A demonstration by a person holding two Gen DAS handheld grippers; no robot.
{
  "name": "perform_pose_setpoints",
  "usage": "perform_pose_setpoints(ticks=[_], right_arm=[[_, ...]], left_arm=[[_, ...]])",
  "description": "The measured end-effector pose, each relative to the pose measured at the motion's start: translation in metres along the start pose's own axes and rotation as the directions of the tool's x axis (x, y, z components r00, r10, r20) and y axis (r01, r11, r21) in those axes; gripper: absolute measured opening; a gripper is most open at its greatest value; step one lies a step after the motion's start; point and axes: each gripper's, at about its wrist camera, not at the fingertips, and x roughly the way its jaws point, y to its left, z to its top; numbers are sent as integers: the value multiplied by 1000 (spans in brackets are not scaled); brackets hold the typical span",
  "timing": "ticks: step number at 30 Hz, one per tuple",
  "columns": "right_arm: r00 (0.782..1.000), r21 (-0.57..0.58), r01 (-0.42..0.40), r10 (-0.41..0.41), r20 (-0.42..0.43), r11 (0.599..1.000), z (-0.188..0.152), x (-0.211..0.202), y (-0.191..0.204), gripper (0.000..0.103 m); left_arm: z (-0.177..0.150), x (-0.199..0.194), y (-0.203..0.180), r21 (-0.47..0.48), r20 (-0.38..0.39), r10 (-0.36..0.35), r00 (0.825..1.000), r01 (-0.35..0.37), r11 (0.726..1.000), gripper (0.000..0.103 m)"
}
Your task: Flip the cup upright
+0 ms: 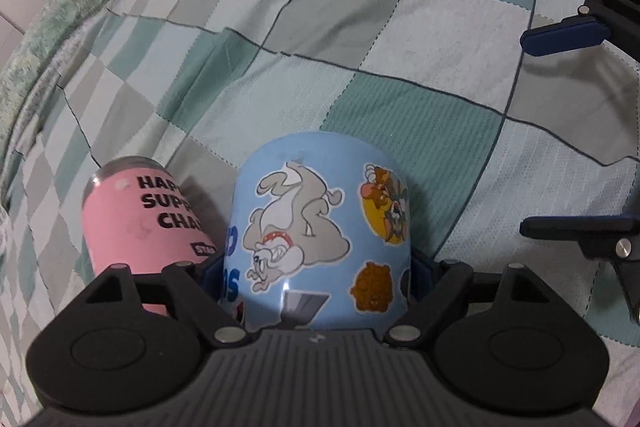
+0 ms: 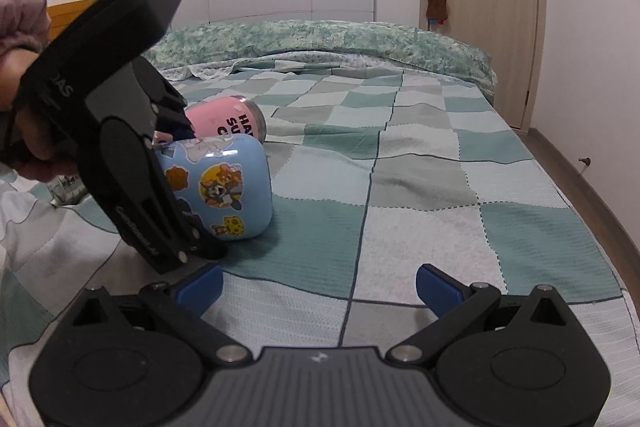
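A light blue cartoon cup (image 1: 316,227) lies on its side on the checked bedspread, its closed base pointing away from the left camera. My left gripper (image 1: 316,275) is shut on it, blue pads pressed on both sides near its rim end. The right wrist view shows the same cup (image 2: 224,183) held by the left gripper (image 2: 172,163). My right gripper (image 2: 318,287) is open and empty, low over the bedspread to the right of the cup; its fingers (image 1: 560,37) show at the right edge of the left view.
A pink cup (image 1: 148,223) with black lettering lies on its side just left of the blue cup, also in the right wrist view (image 2: 228,121). The checked bedspread (image 2: 420,167) stretches ahead; a green blanket (image 2: 320,39) lies at the bed's far end. A door and wardrobes stand behind.
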Motion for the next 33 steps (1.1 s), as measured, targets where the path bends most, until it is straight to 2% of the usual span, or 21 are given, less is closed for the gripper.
perform_pose_setpoints(ticks=[7, 11, 23, 33], right_arm=[[1000, -4, 3, -3, 14, 1000, -1, -9, 3, 103], [1000, -1, 6, -6, 21, 1000, -2, -22, 8, 103], [999, -35, 18, -16, 43, 999, -13, -91, 45, 103], [999, -43, 23, -21, 27, 999, -38, -130, 65, 103]], left_arm=[[-7, -16, -17, 47, 33, 25, 999, -27, 999, 84], [-13, -38, -28, 72, 78, 45, 996, -50, 996, 84], [-60, -99, -78, 116, 130, 55, 990, -70, 991, 84], [-93, -90, -124, 247, 124, 17, 992, -48, 968, 85]])
